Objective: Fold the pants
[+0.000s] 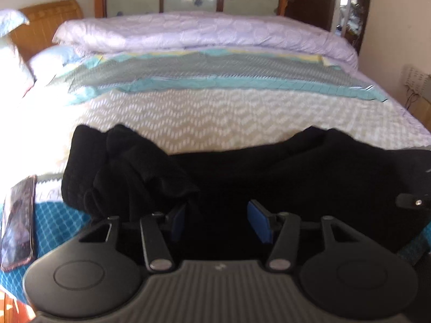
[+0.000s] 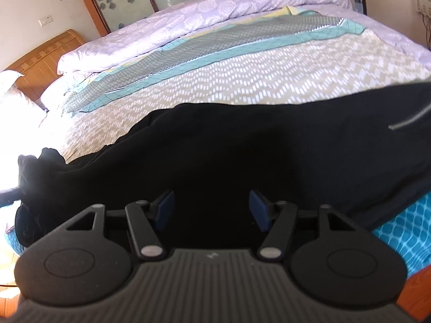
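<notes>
Black pants [image 1: 242, 172] lie across the near edge of the bed, bunched into folds at the left end [image 1: 129, 172]. In the right wrist view the pants [image 2: 242, 156] stretch from left to right, with a silver zipper [image 2: 409, 119] at the far right. My left gripper [image 1: 219, 222] is open, its blue pads just over the near edge of the pants, holding nothing. My right gripper [image 2: 210, 210] is open too, low over the middle of the pants. Part of the right gripper [image 1: 412, 202] shows at the right edge of the left wrist view.
The bed has a zigzag-patterned cover [image 1: 215, 113], a teal patterned sheet [image 1: 54, 223] at the near edge, and a rolled lilac quilt [image 1: 204, 32] at the back. A phone [image 1: 17, 223] lies at the near left. Pillows [image 1: 13, 67] and a wooden headboard [image 1: 45, 21] stand at the left.
</notes>
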`<state>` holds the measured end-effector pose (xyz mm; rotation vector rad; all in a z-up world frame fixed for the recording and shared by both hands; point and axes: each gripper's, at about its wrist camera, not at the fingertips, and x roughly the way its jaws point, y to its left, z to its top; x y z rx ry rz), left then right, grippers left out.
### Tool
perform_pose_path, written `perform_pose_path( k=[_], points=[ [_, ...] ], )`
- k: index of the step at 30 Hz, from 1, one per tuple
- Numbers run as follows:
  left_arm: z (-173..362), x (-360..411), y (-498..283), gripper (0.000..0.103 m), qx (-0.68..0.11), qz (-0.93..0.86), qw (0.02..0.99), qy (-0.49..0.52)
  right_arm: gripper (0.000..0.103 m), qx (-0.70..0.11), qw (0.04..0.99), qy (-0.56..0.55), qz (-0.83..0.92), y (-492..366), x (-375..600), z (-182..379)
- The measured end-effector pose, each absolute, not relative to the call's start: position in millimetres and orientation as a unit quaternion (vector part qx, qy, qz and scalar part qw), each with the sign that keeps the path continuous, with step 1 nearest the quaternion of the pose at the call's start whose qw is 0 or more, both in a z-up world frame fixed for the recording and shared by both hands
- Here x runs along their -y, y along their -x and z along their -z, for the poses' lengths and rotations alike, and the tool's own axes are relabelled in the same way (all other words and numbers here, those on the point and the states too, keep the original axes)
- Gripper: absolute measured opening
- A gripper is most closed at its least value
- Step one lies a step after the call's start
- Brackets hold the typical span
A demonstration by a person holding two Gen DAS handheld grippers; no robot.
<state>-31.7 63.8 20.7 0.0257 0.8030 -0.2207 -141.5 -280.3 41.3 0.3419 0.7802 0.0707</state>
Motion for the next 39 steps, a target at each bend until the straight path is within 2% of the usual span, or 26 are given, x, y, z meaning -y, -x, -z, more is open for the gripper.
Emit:
perform_pose_path(
  k=[6, 11, 14, 15, 18, 19, 23, 32, 39],
  points=[
    [-35.2, -55.6, 41.5, 0.051, -0.359, 0.152, 0.921, -0.010, 0.064, -0.362, 0.916, -0.171, -0.033, 142.8, 284.9, -48.9],
    [-12.5, -49.1, 36.8, 0.050, -0.391, 0.153, 0.907, -0.030, 0.064, -0.378, 0.908, -0.176, -0.044, 140.4, 278.9, -40.9],
    [5.7, -66.6, 25.9, 0.043, -0.412, 0.085, 0.906, -0.043, 0.064, -0.384, 0.907, -0.164, -0.049, 141.3, 273.9, -38.1],
    [6.2, -77.6, 22.3, 0.037, -0.419, 0.080, 0.904, -0.021, 0.064, -0.382, 0.908, -0.163, -0.049, 141.8, 274.5, -39.0],
    [-13.5, -95.6, 23.5, 0.035, -0.415, 0.089, 0.905, 0.039, 0.064, -0.372, 0.913, -0.165, -0.042, 143.4, 279.8, -43.1],
    [-22.4, -92.8, 27.5, 0.038, -0.400, 0.094, 0.911, 0.033, 0.064, -0.369, 0.914, -0.168, -0.037, 143.7, 284.0, -44.0],
    [-44.8, -66.6, 41.9, 0.042, -0.358, 0.163, 0.919, 0.012, 0.064, -0.359, 0.915, -0.184, -0.021, 145.2, 298.3, -45.5],
    [-22.3, -32.2, 42.4, 0.042, -0.402, 0.186, 0.896, -0.026, 0.064, -0.346, 0.919, -0.189, -0.004, 152.1, 316.7, -48.6],
    [-13.6, -15.6, 41.9, 0.042, -0.408, 0.204, 0.888, -0.049, 0.064, -0.353, 0.912, -0.208, 0.000, 151.4, 328.4, -42.4]
  ],
)
